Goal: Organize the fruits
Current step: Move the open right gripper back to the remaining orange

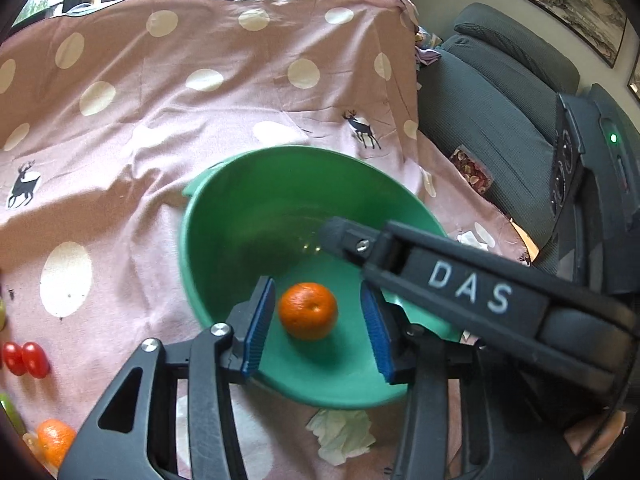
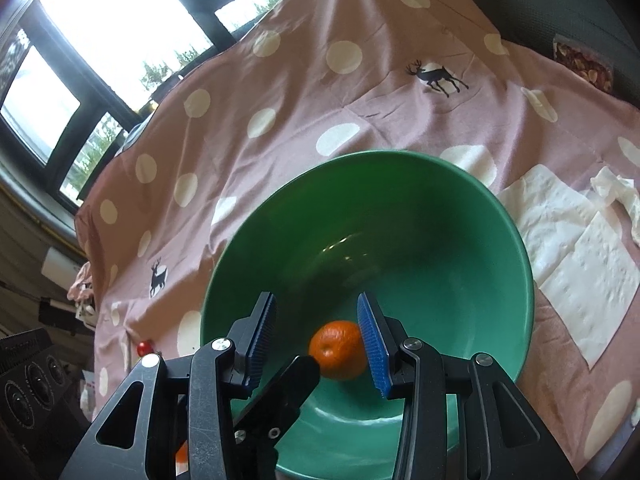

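An orange [image 1: 307, 311] lies loose in the green bowl [image 1: 248, 216] on the spotted cloth [image 1: 160, 100]. Both the left gripper [image 1: 318, 326] and right gripper [image 2: 316, 340] hang over it, fingers spread (gripping nothing). Two tomatoes [image 1: 25, 359] sit left.

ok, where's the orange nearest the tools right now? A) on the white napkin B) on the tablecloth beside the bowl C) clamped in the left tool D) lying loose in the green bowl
D: the orange lies on the floor of the green bowl, with the left tool open around it and neither pad touching it.
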{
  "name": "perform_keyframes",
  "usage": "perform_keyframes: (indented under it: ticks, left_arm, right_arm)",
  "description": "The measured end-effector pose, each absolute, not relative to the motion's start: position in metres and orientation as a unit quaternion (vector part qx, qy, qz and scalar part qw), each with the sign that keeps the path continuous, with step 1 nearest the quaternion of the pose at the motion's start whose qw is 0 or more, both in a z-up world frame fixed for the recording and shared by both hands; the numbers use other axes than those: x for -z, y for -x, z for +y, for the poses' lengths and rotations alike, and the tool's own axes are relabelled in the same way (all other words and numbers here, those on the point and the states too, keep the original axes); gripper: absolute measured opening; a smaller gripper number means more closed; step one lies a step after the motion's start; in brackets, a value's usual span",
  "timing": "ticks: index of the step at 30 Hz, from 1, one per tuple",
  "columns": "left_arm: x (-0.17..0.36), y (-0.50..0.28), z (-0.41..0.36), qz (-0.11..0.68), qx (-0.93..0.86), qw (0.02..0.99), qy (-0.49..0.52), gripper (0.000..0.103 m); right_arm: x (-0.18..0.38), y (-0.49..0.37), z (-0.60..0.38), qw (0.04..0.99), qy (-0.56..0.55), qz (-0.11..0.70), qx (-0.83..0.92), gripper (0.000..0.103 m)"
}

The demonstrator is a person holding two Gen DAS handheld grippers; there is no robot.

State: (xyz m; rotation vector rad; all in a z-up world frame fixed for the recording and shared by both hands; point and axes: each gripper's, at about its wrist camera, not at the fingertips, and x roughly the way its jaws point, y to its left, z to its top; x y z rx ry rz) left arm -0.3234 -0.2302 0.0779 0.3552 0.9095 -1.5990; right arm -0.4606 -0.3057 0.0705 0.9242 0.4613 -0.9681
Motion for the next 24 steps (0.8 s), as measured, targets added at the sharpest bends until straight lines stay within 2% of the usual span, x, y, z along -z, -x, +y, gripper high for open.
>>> perform_keyframes:
  ticks: [5,9,14,20,24]
  left_arm:
    - [-0.092,0.3,-0.212,0.395,0.674,0.609,-0.134,0.045]
    - [-0.106,0.271,-0.186,0.397,0.635,0.653,-0.112,0.058]
    - [-0.109,0.236,-0.146,0.401,0.57,0.71,-0.101,0.061]
    - [-0.087,0.187,-0.085,0.44,0.491,0.751,-0.05,0.062]
    - [-0.078,0.167,-0.064,0.445,0.449,0.773,-0.051,0.062]
  right_arm:
    - [-0.073,0.462,-0.306,0.739,-0.389,0.214,0.506,0.051]
    - [-0.074,0.462,-0.306,0.745,-0.373,0.212,0.511,0.051]
    - [-0.071,0.453,-0.307,0.745,-0.353,0.225,0.52,0.051]
    - [-0.064,0.44,-0.31,0.726,-0.325,0.259,0.547,0.051]
    - [-0.061,0.436,-0.309,0.715,-0.305,0.277,0.564,0.051]
